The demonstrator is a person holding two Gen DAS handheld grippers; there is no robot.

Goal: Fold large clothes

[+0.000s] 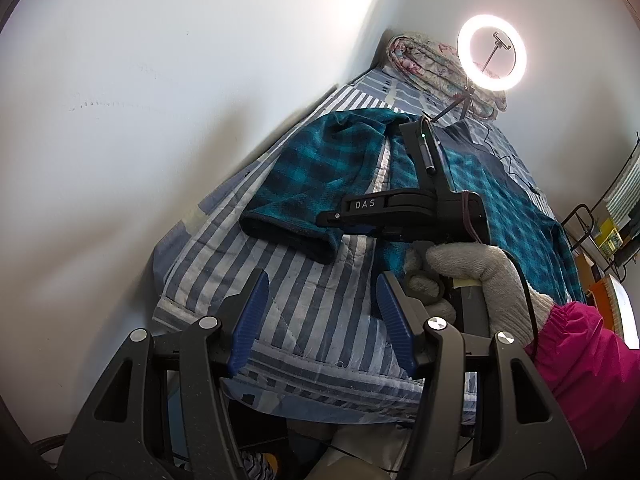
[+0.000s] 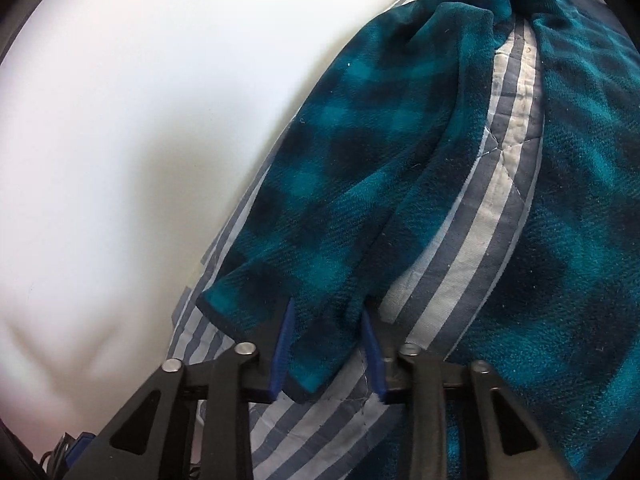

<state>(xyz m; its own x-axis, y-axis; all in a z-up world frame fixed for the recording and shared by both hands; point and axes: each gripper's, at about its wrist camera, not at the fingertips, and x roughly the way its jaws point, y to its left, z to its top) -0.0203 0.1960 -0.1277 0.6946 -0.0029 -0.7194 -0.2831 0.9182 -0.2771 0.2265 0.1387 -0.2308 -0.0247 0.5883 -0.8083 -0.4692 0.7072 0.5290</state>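
Near the bed's (image 1: pixel 304 300) wall-side edge, a teal plaid garment (image 2: pixel 560 220) lies spread over a blue-and-white striped quilt (image 2: pixel 472 240), one sleeve (image 2: pixel 352 168) stretched out toward the foot of the bed. The right gripper (image 2: pixel 328 350) has its blue pads on either side of the sleeve's cuff, and the cloth bunches between them, so it looks pinched, though the pads stand a little apart around the thick fleece. Taking the sleeve at its end makes sense: from there it can probably be drawn across the body as a first fold.

The left gripper (image 1: pixel 320 316) hangs above the bare quilt near the foot edge, jaws apart and nothing between them. In its view a gloved hand (image 1: pixel 472 276) with a pink cuff works the right tool over the garment's near side. It seems to be waiting, perhaps to pin the body or take the hem.

The quilt is soft and padded, so the fleece may drag on it instead of sliding. The bed runs along a plain white wall (image 1: pixel 160 100). At the head end a rolled floral blanket (image 1: pixel 432 68) lies beside a lit ring light (image 1: pixel 464 44) on a small tripod, its cable trailing over the quilt. Shelving and clutter show at the far right, too small to tell apart.
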